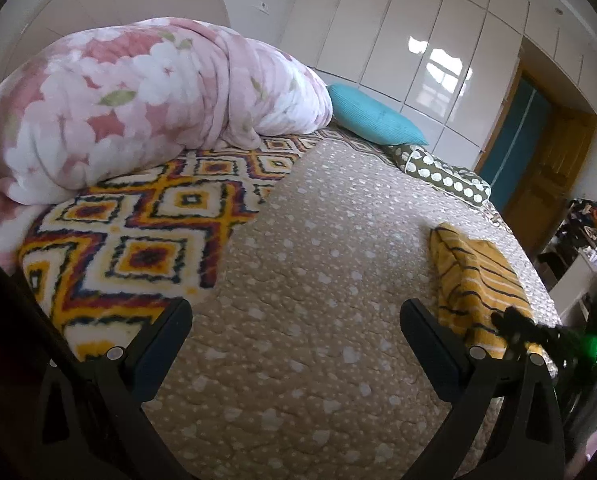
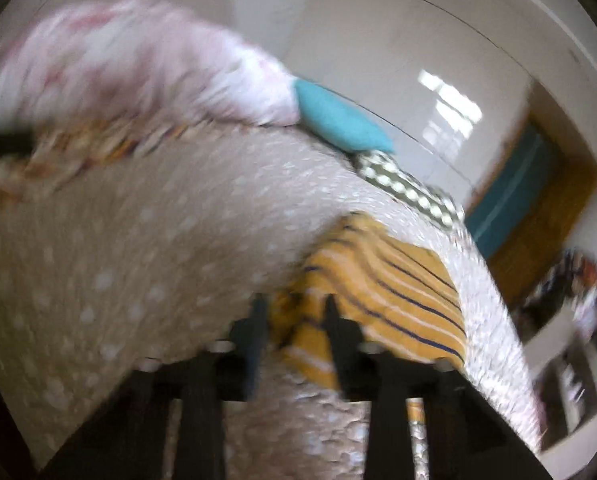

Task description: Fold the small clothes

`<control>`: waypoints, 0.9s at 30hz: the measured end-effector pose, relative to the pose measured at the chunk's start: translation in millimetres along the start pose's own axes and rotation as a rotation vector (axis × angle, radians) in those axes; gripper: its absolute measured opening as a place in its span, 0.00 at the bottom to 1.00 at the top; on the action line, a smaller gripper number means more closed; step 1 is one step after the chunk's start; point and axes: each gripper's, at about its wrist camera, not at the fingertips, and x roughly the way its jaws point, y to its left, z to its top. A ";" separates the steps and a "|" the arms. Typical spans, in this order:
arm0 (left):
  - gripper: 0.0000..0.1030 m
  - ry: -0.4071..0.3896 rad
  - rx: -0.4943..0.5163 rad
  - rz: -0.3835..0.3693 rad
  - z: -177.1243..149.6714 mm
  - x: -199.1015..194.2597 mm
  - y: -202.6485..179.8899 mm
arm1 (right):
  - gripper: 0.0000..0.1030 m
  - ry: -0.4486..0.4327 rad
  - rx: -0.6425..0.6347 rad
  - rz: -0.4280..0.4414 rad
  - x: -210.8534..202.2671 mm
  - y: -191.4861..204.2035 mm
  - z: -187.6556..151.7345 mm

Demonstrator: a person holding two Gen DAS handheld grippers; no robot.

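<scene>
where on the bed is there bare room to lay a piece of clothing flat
The beige dotted quilt lies bare between the zigzag blanket and the folded yellow striped garment. The far end is crowded: floral comforter, teal pillow, polka-dot cushion.

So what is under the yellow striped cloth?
The yellow striped cloth lies on the beige dotted bed cover, near its edge. Whether anything is hidden beneath the cloth cannot be seen.
</scene>
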 end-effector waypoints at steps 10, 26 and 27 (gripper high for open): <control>1.00 -0.011 0.062 0.043 -1.1 -7.3 -23.0 | 0.11 0.206 0.374 0.398 80.6 -40.7 -3.3; 1.00 -0.221 0.330 -0.055 -5.9 -73.9 -152.3 | 0.57 0.213 0.518 0.105 -51.9 -138.3 -111.3; 1.00 -0.182 0.350 -0.070 -10.3 -68.6 -163.3 | 0.58 0.218 0.529 0.078 -56.1 -143.1 -117.8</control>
